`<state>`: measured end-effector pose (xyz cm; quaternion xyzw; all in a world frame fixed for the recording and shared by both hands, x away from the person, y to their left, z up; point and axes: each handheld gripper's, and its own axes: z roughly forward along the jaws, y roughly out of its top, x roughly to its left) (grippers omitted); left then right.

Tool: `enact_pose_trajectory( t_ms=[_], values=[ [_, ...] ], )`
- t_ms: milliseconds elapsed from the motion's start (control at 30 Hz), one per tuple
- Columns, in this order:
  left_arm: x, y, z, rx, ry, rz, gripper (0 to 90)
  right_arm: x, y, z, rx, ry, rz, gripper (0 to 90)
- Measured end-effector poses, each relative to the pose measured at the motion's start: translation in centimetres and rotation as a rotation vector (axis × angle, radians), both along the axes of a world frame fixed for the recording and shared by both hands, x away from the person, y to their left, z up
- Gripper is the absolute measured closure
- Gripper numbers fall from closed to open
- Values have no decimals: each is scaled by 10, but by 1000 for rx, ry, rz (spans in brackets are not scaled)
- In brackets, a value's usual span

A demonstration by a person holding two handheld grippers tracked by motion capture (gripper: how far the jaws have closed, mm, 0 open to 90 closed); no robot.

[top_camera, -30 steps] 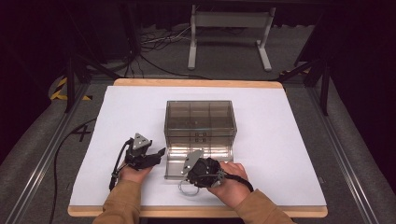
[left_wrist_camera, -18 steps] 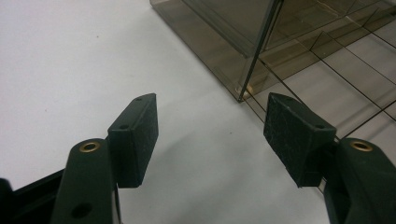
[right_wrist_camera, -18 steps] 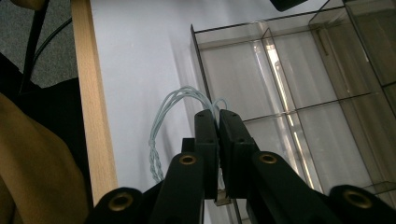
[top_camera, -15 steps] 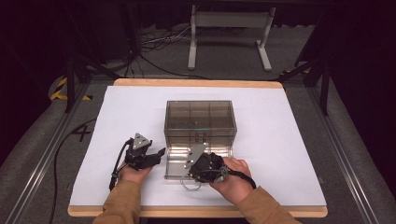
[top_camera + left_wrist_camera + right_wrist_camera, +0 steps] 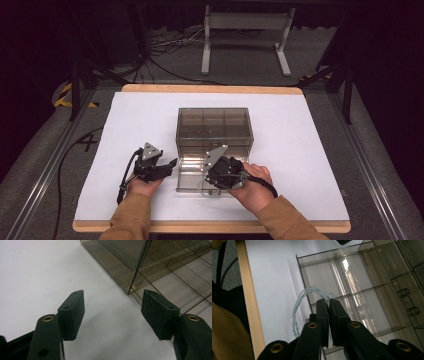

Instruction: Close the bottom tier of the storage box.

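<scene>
My right gripper is pinched on the light, limp, twisted pale cable, looped at the pulled-out drawer's five-o'clock corner, so I'd grip its thick twist, my left gripper gaping empty.

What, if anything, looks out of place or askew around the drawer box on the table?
One oddity: a pale twisted cable loops over the near wall of the pulled-out drawer, half in, half out, pinched by the shut right gripper. The box sits square; nothing looks spilled or damaged.
</scene>
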<state>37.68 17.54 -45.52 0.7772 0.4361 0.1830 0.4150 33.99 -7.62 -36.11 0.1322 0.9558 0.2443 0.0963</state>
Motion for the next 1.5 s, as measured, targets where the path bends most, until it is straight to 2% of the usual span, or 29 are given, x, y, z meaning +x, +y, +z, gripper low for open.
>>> enact_pose_trajectory(
  t_ms=[433, 900, 1133, 1500],
  values=[
    [0, 0, 0, 0, 1, 0, 361, 12, -8, 2, -14, 7, -47, 866],
    [0, 0, 0, 0, 1, -1, 360, 25, -11, -5, -34, -10, -84, 866],
    [0, 0, 0, 1, 1, -2, 360, 28, -11, -9, -37, -7, -85, 866],
    [0, 0, 0, 1, 1, -1, 361, 31, -10, -20, -54, 27, -74, 866]
  ],
)
